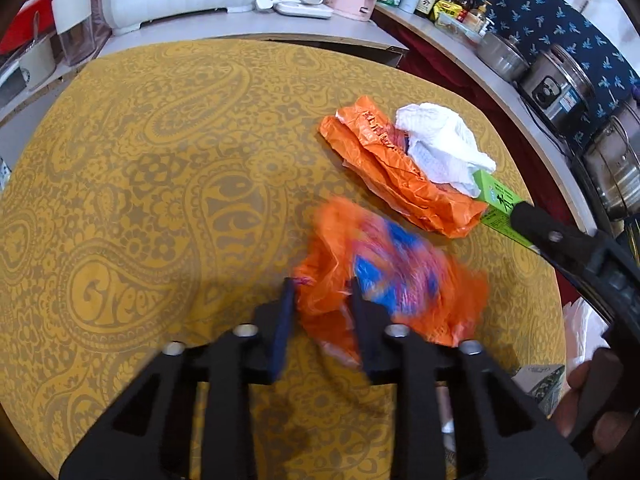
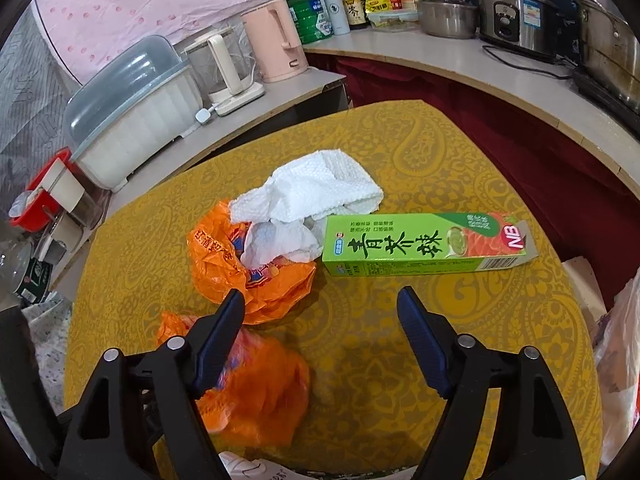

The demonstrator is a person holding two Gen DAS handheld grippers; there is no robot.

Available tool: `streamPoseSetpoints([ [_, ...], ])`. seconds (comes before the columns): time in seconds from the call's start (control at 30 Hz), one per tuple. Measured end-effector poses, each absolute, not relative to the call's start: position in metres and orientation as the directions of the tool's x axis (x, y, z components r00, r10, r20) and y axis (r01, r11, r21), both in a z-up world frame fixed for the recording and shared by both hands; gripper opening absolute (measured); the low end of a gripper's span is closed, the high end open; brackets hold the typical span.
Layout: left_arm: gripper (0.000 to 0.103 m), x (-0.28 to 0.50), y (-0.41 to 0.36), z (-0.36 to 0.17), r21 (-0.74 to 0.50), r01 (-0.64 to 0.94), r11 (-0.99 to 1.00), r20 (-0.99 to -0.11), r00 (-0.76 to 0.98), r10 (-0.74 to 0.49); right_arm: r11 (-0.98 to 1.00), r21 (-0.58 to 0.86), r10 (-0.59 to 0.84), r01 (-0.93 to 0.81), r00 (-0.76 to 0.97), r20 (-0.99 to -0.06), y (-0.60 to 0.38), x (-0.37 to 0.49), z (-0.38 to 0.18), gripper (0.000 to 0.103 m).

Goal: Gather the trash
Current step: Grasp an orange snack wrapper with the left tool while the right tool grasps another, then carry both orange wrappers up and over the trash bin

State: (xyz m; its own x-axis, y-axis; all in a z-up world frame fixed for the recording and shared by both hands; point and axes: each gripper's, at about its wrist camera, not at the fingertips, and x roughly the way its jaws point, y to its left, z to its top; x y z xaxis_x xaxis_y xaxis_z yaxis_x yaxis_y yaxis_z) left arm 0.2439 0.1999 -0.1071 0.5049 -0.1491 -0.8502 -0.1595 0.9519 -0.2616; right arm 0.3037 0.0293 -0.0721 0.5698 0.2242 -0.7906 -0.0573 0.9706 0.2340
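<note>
Crinkled orange plastic bag [image 1: 384, 292] pinched in left gripper [image 1: 322, 286], embossed white tissue [image 2: 316, 200]

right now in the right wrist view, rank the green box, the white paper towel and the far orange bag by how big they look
1. green box, the longest shape in view
2. white paper towel and far orange bag look about alike; the towel lies over part of the bag, so they cannot be ranked.

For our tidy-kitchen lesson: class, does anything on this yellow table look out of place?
Yes: litter lies on the tablecloth. A crumpled paper towel sits on an orange bag, touching an opened green box. A second orange bag is in the left tool.
</note>
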Motion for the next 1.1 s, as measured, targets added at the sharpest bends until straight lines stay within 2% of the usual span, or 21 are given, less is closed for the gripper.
streamPoseSetpoints([
  [0.33,0.023,0.236,0.231,-0.094,-0.19,-0.242,0.952,-0.846,0.532,-0.034,0.967,0.244,0.246,-0.071,0.489,-0.837,0.048,0.329,-0.087,0.054],
  [0.47,0.023,0.238,0.238,-0.097,-0.2,-0.255,0.946,-0.851,0.524,-0.039,0.967,0.245,0.252,-0.073,0.438,-0.863,0.056,0.339,-0.098,0.042],
  [0.53,0.023,0.238,0.238,-0.098,-0.196,-0.251,0.948,-0.85,0.525,-0.038,0.966,0.249,0.255,-0.069,0.418,-0.872,0.058,0.343,-0.102,0.039],
  [0.63,0.023,0.238,0.238,-0.098,-0.2,-0.249,0.948,-0.849,0.526,-0.041,0.961,0.267,0.272,-0.068,0.378,-0.885,0.06,0.349,-0.109,0.026],
  [0.7,0.023,0.238,0.238,-0.097,-0.199,-0.249,0.948,-0.849,0.528,-0.04,0.961,0.267,0.275,-0.075,0.378,-0.884,0.061,0.348,-0.11,0.024],
  [0.77,0.023,0.237,0.236,-0.096,-0.199,-0.251,0.947,-0.849,0.528,-0.039,0.959,0.271,0.283,-0.086,0.38,-0.88,0.062,0.346,-0.109,0.007],
  [1.1,0.023,0.217,0.229,-0.072,-0.196,-0.234,0.952,-0.826,0.563,-0.032,0.944,0.303,0.328,-0.133,0.477,-0.815,0.047,0.304,-0.076,0.004],
])
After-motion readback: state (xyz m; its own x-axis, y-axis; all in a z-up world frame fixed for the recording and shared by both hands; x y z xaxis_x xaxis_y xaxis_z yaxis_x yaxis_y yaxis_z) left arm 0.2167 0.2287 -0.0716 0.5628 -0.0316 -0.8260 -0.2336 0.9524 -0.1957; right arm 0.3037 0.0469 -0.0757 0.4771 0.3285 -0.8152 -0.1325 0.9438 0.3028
